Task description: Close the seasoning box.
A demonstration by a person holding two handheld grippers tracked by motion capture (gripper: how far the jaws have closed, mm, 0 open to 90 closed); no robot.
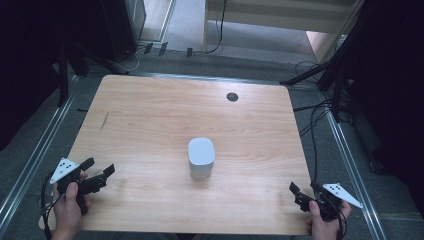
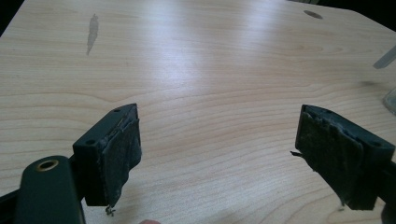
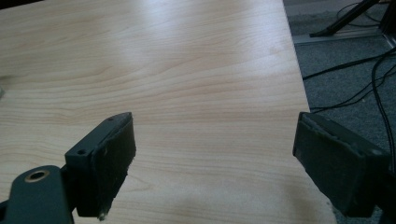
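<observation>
A white lidded container with clear sides stands upright near the middle of the wooden table. My left gripper hovers over the table's near left corner, open, nothing between its jaws. A sliver of the container shows at the right edge of the left gripper view. My right gripper is at the near right corner, open and empty, with its right jaw past the table's edge. Both grippers are well apart from the container.
A dark round grommet hole sits near the table's far edge and a dark streak marks its left part. Cables trail over the grey carpet at the right. Black stands and frame rails surround the table.
</observation>
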